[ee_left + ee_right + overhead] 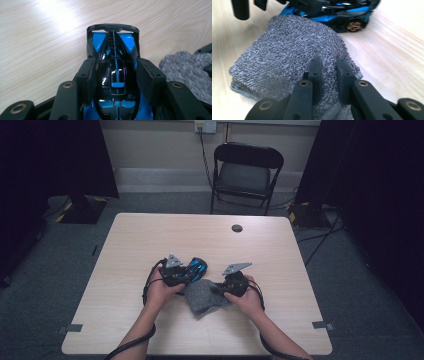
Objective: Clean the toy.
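Note:
A glossy blue and black toy car [113,65] sits on the wooden table [150,240], clamped at its sides by my left gripper [115,75]. The car [196,267] lies just right of that gripper [186,274] in the high view. A folded grey fluffy cloth [287,55] lies beside the car [337,12], touching its side. My right gripper [329,72] is shut on a pinch of the cloth near its edge. From above, the cloth [202,297] lies between both hands, and the right gripper [219,289] meets it from the right.
A black folding chair [245,172] stands beyond the table's far edge. A round dark cable hole [237,228] marks the far part of the tabletop. Bare wood spreads to the left, right and far side of the hands.

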`<state>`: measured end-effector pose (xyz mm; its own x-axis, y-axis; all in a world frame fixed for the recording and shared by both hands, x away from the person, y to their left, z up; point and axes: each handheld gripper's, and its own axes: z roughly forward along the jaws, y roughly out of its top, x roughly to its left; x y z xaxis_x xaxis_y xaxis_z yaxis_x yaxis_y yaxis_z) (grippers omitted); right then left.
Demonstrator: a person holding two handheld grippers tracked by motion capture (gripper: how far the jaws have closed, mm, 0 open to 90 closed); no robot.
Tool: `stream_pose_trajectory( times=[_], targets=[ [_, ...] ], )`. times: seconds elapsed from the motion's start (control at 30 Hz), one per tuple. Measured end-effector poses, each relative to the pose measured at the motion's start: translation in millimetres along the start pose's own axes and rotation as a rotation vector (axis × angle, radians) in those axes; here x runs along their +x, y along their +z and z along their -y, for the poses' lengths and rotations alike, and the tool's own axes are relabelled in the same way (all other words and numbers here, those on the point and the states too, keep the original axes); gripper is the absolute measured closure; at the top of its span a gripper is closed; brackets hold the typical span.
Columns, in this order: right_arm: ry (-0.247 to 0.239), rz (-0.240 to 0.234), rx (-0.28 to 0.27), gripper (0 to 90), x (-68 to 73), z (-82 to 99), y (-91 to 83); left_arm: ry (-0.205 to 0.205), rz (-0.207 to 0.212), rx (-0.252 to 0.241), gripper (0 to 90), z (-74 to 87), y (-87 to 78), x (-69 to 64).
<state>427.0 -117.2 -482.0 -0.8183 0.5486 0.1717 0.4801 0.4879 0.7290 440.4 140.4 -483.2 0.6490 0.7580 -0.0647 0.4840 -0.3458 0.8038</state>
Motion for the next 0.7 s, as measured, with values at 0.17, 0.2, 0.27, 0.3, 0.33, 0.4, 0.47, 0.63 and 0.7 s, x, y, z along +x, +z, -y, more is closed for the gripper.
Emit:
stream_pose_trajectory(
  times=[0.17,0.2,0.27,0.3,0.33,0.4,0.47,0.63,0.7],
  targets=[
    [0.01,0.023,-0.001,77.1,-7.5,0.6,-3.6,0.0,0.0,-0.001,50.7,0.1,0.0,0.0],
    [0.012,0.028,-0.001,77.1,-8.9,0.5,-4.2,-0.001,0.001,-0.001,50.7,0.1,0.0,0.0],
    [0.019,0.039,0.0,77.1,-12.8,0.4,-5.7,-0.002,0.001,-0.003,50.7,0.4,0.0,-0.2],
    [0.023,0.043,0.001,77.1,-14.5,0.4,-6.4,-0.002,0.0,-0.004,50.7,0.5,0.1,-0.1],
    [0.028,0.047,0.002,77.1,-16.1,0.3,-6.9,0.0,-0.001,-0.005,50.7,0.6,0.0,0.0],
    [0.03,0.054,0.002,77.1,-18.8,0.0,-7.7,0.0,-0.001,-0.006,50.7,0.7,0.0,0.0],
    [0.035,0.065,0.004,77.1,-21.9,-0.5,-8.4,-0.001,-0.001,-0.006,50.7,0.8,0.0,0.0],
    [0.058,0.084,0.0,77.1,-30.2,-0.5,-10.4,-0.001,0.0,-0.006,50.7,0.8,-0.1,0.1],
    [0.069,0.09,0.0,77.1,-33.6,-0.4,-11.4,0.0,0.0,-0.006,50.7,0.8,-0.1,0.1]
  ],
)
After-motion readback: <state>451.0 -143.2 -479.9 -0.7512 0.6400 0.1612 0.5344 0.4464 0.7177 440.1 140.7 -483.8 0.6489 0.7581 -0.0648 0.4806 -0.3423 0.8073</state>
